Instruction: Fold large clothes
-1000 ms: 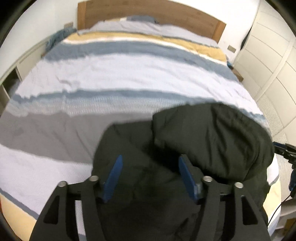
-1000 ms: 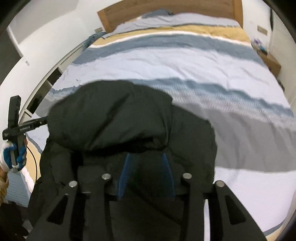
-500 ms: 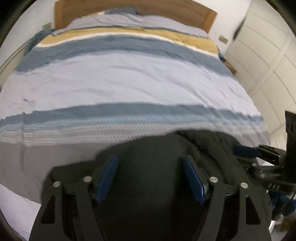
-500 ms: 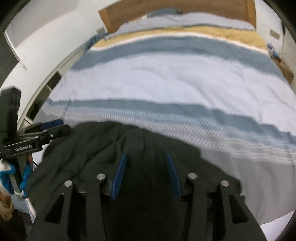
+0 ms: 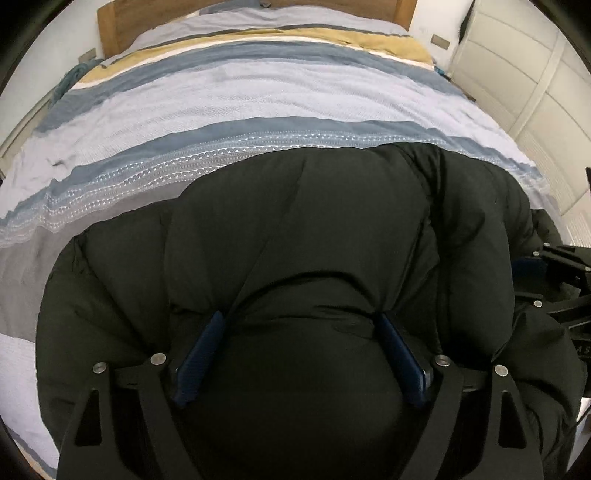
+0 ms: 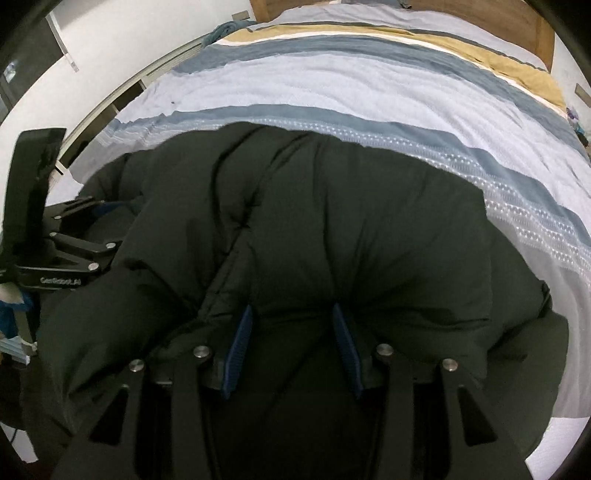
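A bulky black puffer jacket (image 5: 303,236) lies bunched on the near part of the striped bed; it also fills the right wrist view (image 6: 332,229). My left gripper (image 5: 299,325) has thick jacket fabric bulging between its blue pads (image 5: 201,354), jaws wide apart around it. My right gripper (image 6: 293,317) has a fold of the same jacket wedged between its blue pads (image 6: 238,343). The right gripper shows at the right edge of the left wrist view (image 5: 554,280); the left gripper shows at the left edge of the right wrist view (image 6: 70,251).
The bed (image 5: 258,92) has a blue, grey, white and mustard striped cover and a wooden headboard (image 5: 110,33). White wardrobe doors (image 5: 517,74) stand to the right. A low shelf unit (image 6: 122,96) runs along the left side of the bed.
Both grippers have moved forward and down with the jacket. The jacket now spreads further up the bed and fills more of both views. The jaw openings look unchanged.
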Available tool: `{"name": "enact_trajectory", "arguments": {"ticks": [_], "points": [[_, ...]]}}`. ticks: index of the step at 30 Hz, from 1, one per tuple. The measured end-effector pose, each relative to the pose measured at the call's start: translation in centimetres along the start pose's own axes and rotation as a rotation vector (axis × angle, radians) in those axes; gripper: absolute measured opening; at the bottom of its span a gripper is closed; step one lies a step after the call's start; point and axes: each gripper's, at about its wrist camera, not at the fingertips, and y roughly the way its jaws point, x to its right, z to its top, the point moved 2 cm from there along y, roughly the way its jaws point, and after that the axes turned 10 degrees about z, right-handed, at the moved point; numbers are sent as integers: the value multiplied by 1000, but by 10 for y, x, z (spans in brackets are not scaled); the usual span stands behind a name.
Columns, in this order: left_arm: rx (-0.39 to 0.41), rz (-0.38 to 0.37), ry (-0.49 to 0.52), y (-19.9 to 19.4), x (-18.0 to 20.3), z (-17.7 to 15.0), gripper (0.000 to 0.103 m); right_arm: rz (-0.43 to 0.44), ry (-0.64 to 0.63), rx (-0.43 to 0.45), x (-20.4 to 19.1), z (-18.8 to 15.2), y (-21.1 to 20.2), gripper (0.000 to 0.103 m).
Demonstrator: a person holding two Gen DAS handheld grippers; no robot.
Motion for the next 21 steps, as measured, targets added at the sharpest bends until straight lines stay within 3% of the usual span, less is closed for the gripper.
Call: {"name": "enact_trajectory", "arguments": {"ticks": [4,8,10,16,21], "points": [[24,32,-21,-22,-1,5,83,-38,-19,-34,-10,8,-6,44],[78,-2,-52,-47,3,6,83,-34,-47,-10,-20,8,-28,44],[60,-16,-40,-45,11,0,83,-38,-44,-16,-21,4,-30,44],[0,48,46,-27,22,-27,85,-55,3,-22,-17,-19,-32,44],[24,19,-4,-55,12,-27,84,-79,10,-11,-30,-30,-47,44]]}}
